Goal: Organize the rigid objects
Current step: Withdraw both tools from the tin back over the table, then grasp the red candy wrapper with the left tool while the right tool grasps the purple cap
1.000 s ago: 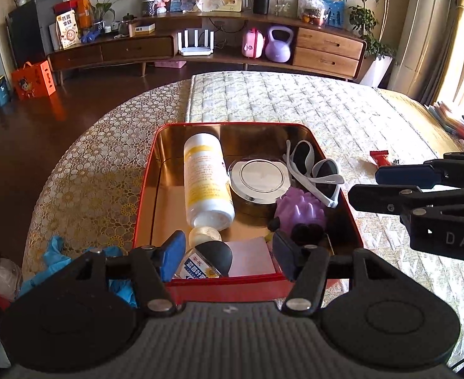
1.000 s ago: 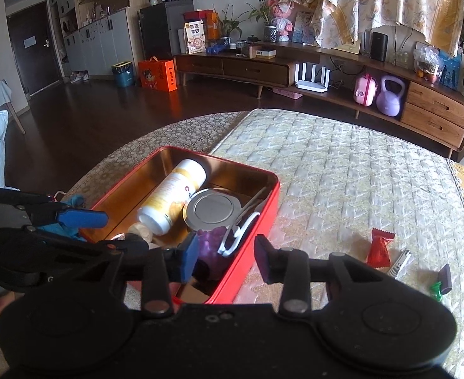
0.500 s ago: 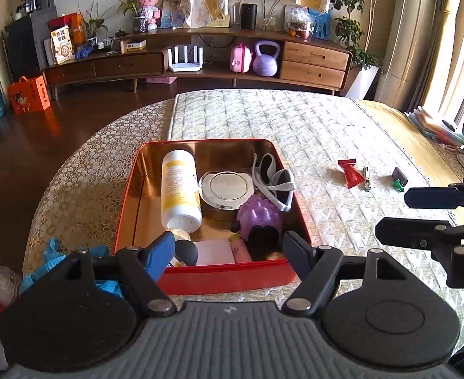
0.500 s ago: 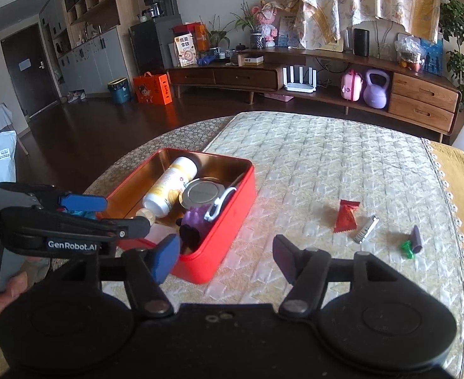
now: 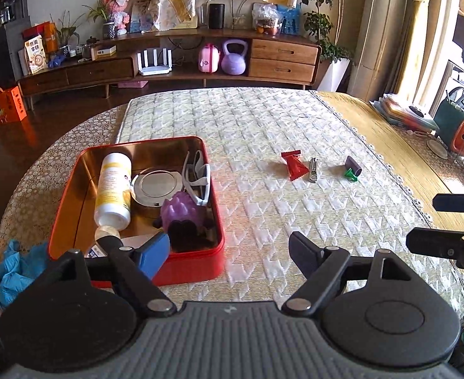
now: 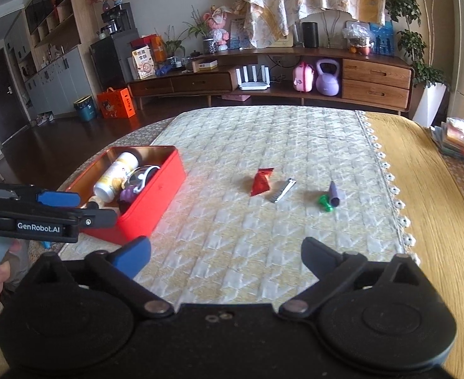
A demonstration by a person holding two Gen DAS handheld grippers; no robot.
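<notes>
Right hand-held gripper (image 6: 224, 257) nearest, jaws opening, nothing between them. Left hand-held gripper (image 5: 228, 252) likewise opening, empty, beside the red tin (image 5: 197, 265) already stocked with bottle (image 5: 113, 189) and sunglasses (image 5: 197, 173). Farther on the table (image 5: 295, 120): red sachet (image 6: 261, 181), nail clipper (image 6: 282, 191), loose, probably awaiting pickup.

left wrist: low over table, facing sideboard | right wrist: likewise | shared: red tin (image 5: 197, 271)
</notes>
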